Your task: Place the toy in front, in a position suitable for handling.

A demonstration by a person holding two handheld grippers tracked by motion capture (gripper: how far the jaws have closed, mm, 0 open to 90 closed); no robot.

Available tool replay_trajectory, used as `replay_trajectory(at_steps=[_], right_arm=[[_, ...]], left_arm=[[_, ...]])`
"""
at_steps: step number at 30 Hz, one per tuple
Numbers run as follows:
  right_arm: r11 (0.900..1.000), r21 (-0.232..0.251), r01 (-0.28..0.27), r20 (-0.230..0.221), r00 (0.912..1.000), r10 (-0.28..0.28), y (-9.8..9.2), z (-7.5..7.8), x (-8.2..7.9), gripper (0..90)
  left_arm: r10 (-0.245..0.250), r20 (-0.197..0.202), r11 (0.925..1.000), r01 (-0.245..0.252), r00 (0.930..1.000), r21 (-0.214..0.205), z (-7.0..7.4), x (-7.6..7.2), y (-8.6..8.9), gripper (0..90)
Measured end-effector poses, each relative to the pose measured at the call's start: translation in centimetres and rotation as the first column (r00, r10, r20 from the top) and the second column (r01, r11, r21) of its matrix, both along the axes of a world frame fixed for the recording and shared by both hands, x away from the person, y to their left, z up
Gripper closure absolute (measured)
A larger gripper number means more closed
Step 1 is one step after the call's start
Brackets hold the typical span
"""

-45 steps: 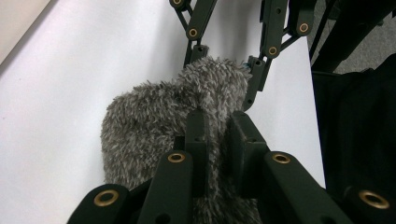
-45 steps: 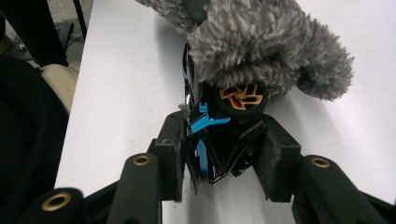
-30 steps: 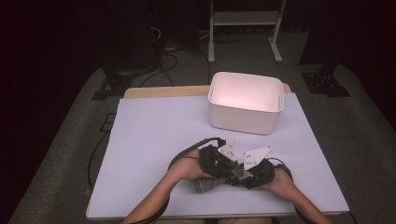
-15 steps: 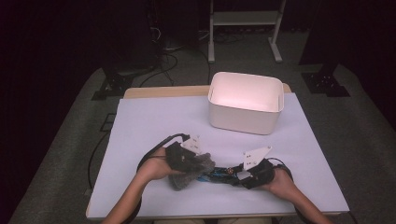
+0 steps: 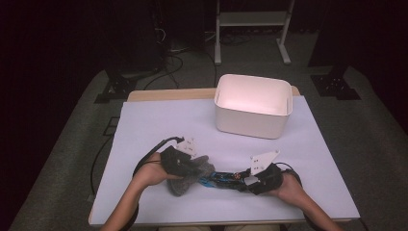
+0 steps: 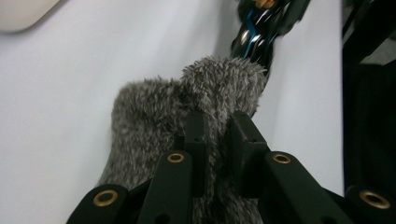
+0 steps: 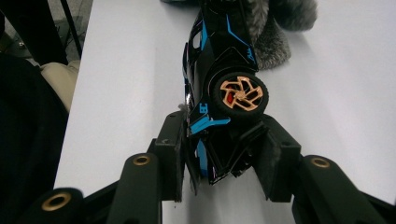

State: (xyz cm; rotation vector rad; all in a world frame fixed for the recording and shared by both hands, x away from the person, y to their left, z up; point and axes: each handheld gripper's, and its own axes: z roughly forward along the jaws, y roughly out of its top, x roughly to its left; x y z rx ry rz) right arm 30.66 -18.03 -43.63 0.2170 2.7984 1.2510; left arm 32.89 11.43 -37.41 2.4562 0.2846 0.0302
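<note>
The toy car (image 7: 219, 88), black with blue trim and a copper-spoked wheel, lies on its side on the white table (image 5: 159, 125), well in front of the white bin (image 5: 252, 106) and nearer the person's edge. The right gripper (image 7: 219, 158) has its jaws partway closed on the car's rear end, one pad on each flank, which pins the car so that it cannot slide or turn. Beyond the car's nose sits a grey fuzzy pouch (image 6: 187, 107), its mouth toward the car and the front of the car at or just inside that opening; how deep it reaches I cannot tell. The left gripper (image 6: 215, 135) is pinched nearly shut on a fold of the pouch's pile, a thin soft bite that gives a firm hold on the fabric. With one gripper anchoring the car and the other gripping the cover on the car's far end, the arrangement looks meant for pulling the two along one line, sleeve against car.
</note>
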Motion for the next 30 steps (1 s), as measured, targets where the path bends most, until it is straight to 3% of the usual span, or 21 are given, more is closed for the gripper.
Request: replay_trajectory(at_steps=[4,10,19,24,30], right_arm=[[1.0000,0.001,0.000,-0.005,1.0000,0.000,0.0,0.0,0.1,56.6],[1.0000,-0.004,0.000,0.004,1.0000,0.000,0.1,0.0,0.0,56.6],[1.0000,0.003,0.001,-0.008,1.0000,-0.001,0.0,0.0,0.1,56.6],[1.0000,0.004,0.002,-0.006,1.0000,-0.002,0.0,-0.1,0.0,56.5],[1.0000,0.002,-0.002,0.004,1.0000,0.002,0.0,-0.1,0.1,56.5]], left_arm=[[-0.054,0.001,0.9983,0.054,0.9985,-0.019,0.4,-0.3,-2.2,79.1],[-0.154,0.008,0.9879,0.154,0.9880,-0.014,0.2,-0.5,-6.8,79.0],[-0.228,0.017,0.9736,0.227,0.9736,0.020,0.1,-0.7,-11.0,79.0],[-0.223,0.025,0.9745,0.222,0.9746,0.033,0.1,-0.7,-10.6,79.0],[-0.156,0.026,0.9862,0.155,0.9874,0.059,0.3,-0.3,-7.4,79.1]])
